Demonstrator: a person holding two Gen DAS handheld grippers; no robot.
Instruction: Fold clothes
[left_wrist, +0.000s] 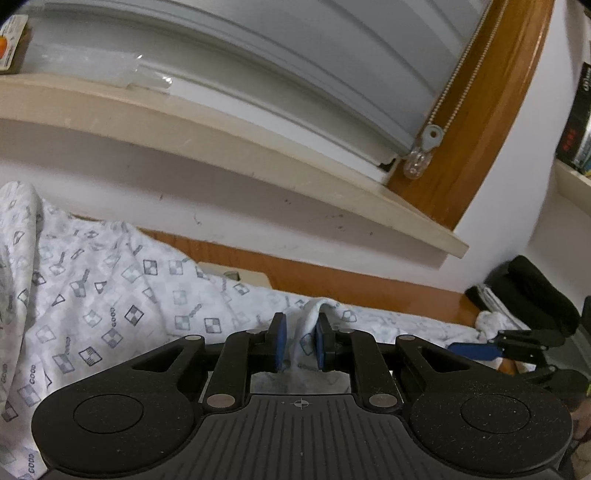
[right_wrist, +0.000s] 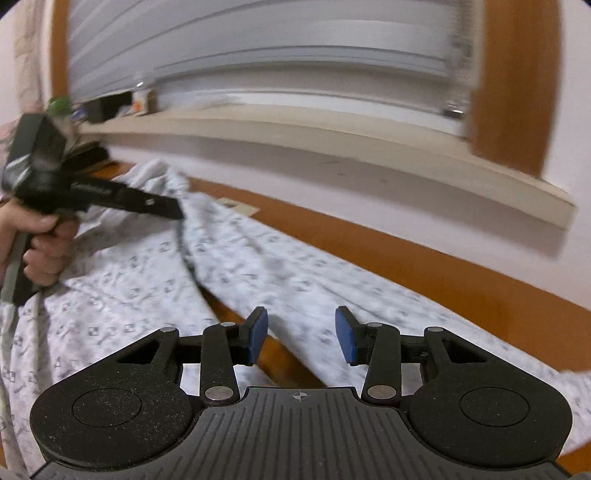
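In the left wrist view, the left gripper (left_wrist: 300, 341) is seen clamped on a raised ridge of the patterned garment (left_wrist: 110, 295), white cloth pinched between its blue pads (left_wrist: 280, 341). The rest of the garment is spread to the left and along a wooden tabletop (left_wrist: 332, 280) under a window sill (left_wrist: 221, 147). At far right the right gripper (left_wrist: 476, 350) is visible side-on, over the cloth's far-right end; its jaw state can't be read from this angle.

In the right wrist view, blurred, the right gripper (right_wrist: 301, 336) is shown w/ jaws apart and nothing pressed between the pads; cloth and a strip of bare wood lie beneath the gap. The garment (right_wrist: 277, 266) runs diagonally across the tabletop (right_wrist: 424, 258). At far left a hand (right_wrist: 37, 243) is seen holding the left gripper (right_wrist: 162, 206) over bunched fabric.

Step judged: a 2nd hold is being sought so the garment can be stretched btw. both grippers. To do it well, the left pinch should be kept firm; the right pads should be set on a hem or corner, single layer, not mid-panel, then closed fully before any lift, so the fold line stays straight.
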